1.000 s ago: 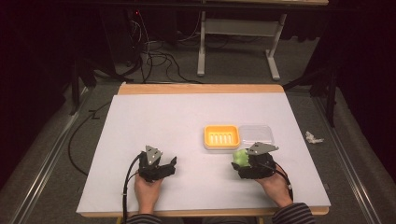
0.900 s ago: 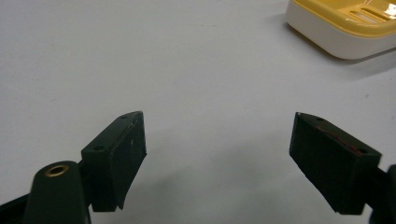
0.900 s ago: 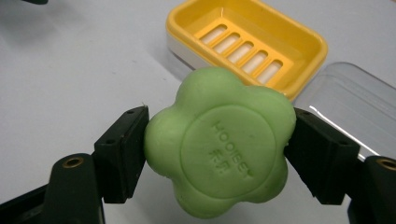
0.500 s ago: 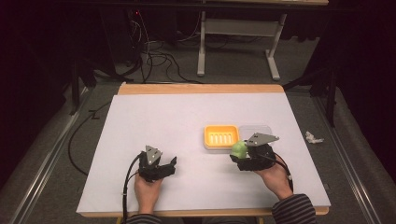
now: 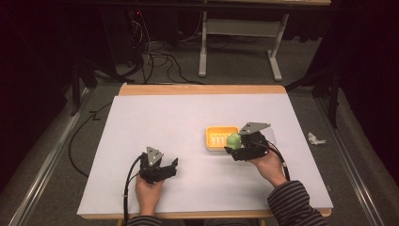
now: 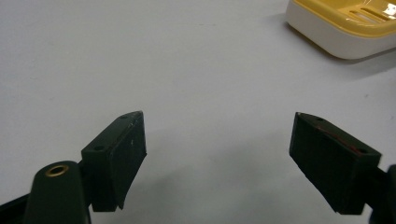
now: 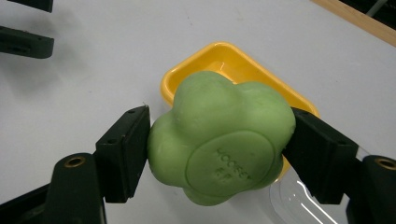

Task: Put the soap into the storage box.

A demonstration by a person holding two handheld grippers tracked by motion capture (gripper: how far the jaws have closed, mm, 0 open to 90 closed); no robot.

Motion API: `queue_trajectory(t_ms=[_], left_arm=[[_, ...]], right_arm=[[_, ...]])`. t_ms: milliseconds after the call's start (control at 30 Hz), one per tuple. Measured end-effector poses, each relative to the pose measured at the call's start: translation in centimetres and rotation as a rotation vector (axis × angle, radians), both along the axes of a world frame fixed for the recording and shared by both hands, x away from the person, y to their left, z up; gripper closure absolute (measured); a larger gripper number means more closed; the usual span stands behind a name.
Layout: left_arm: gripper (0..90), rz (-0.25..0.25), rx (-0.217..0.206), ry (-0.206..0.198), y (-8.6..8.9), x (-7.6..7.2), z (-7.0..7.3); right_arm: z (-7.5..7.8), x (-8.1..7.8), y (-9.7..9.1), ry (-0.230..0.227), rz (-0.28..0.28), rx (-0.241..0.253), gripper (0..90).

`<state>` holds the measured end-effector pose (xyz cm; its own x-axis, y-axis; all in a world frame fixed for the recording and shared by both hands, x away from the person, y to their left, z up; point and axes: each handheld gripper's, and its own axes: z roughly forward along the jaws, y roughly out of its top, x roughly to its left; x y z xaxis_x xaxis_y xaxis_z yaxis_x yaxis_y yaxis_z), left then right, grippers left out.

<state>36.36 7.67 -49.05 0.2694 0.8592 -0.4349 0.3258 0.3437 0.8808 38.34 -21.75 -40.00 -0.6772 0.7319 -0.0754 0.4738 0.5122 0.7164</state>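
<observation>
High view: left gripper [image 5: 170, 165] low on the white bench [image 5: 164, 117], right gripper [image 5: 234, 149] raised at the yellow soap dish [image 5: 214, 139], green lobed soap [image 5: 234, 139] at its tip. Left gripper view: fingers [image 6: 119, 154] spread wide over bare bench, dish corner beyond. Right gripper view: fingers [image 7: 123, 149] clamped on both flanks of the soap, embossed face outward, just above the dish.

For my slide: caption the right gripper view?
Hand-held gripper clamps green soap above yellow dish.
</observation>
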Motion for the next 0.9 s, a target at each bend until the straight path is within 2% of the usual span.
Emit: queue_trajectory(t_ms=[167, 500, 900], left_arm=[[19.3, -0.001, 0.001, 0.002, 0.0, 0.0, 0.0], [19.4, -0.002, -0.003, -0.002, 0.0, 0.0, 0.0], [19.3, -0.001, -0.004, -0.003, 0.0, 0.0, 0.0]], right_arm=[[-0.3, 1.4, 0.8, 0.023, 0.001, -0.014, 27.2], [-0.9, 3.9, 1.5, 0.080, -0.030, -0.017, 27.2], [-2.0, 6.3, 1.8, 0.134, -0.082, -0.071, 27.2]])
